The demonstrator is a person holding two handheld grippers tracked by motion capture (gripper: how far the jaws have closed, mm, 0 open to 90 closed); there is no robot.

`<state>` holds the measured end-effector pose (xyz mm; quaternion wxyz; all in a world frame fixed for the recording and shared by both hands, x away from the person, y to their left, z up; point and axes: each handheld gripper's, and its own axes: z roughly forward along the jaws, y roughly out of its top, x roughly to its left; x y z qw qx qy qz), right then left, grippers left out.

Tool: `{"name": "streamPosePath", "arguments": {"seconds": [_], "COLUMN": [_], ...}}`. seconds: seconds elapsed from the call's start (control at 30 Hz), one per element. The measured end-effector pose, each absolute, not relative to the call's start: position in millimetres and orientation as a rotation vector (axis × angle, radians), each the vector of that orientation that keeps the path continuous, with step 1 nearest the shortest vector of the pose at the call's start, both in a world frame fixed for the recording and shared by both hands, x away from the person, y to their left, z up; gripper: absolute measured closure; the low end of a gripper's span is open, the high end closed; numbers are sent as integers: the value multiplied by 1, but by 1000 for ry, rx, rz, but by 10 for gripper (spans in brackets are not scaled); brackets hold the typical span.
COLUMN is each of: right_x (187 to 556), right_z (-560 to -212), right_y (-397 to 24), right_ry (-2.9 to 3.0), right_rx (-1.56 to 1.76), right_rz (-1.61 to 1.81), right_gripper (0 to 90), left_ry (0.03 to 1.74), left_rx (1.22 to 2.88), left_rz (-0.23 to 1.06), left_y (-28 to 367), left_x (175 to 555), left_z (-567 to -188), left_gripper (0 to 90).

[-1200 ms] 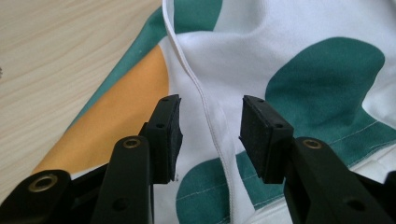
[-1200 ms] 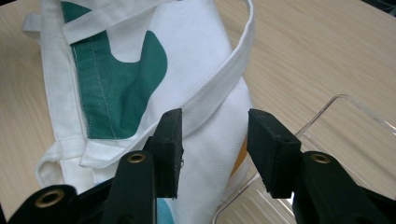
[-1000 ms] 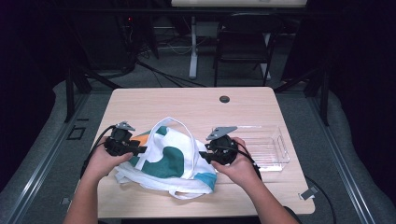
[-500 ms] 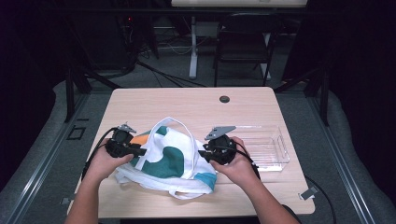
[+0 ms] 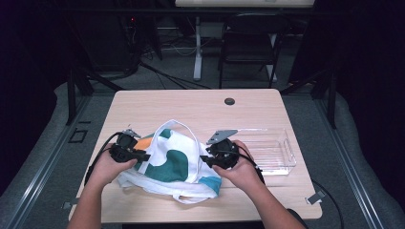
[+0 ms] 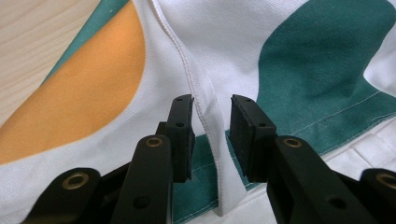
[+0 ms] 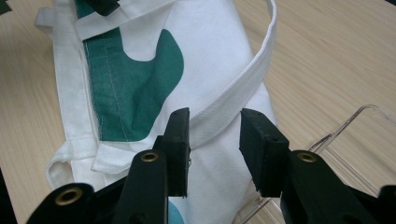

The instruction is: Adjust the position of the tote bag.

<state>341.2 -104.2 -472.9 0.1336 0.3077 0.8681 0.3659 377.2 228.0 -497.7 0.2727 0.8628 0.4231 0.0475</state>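
White canvas with green and orange patches, the tote bag lies at lower centre of the worktop in the high view between both tools, while the left tool, just closing, straddles a raised seam fold unpinched, and the right tool, just widening, stands open around the strap.

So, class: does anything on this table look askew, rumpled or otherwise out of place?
Yes. The white tote bag with green and orange patches lies crumpled, not flat, one handle looped up behind it. The clear plastic tray beside it sits square. The left gripper straddles a raised fabric fold, its jaws just closing.
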Motion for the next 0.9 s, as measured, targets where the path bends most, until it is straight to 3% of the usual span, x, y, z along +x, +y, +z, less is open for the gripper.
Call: {"name": "streamPosePath", "arguments": {"seconds": [0.9], "right_x": [342], "right_z": [-477], "right_y": [-102], "right_ry": [2580], "right_rx": [918], "right_rz": [1034], "right_gripper": [691], "left_ry": [1132], "left_rx": [2385], "left_rz": [53], "left_y": [227], "left_x": [380], "left_z": [-511], "left_gripper": [771]}}
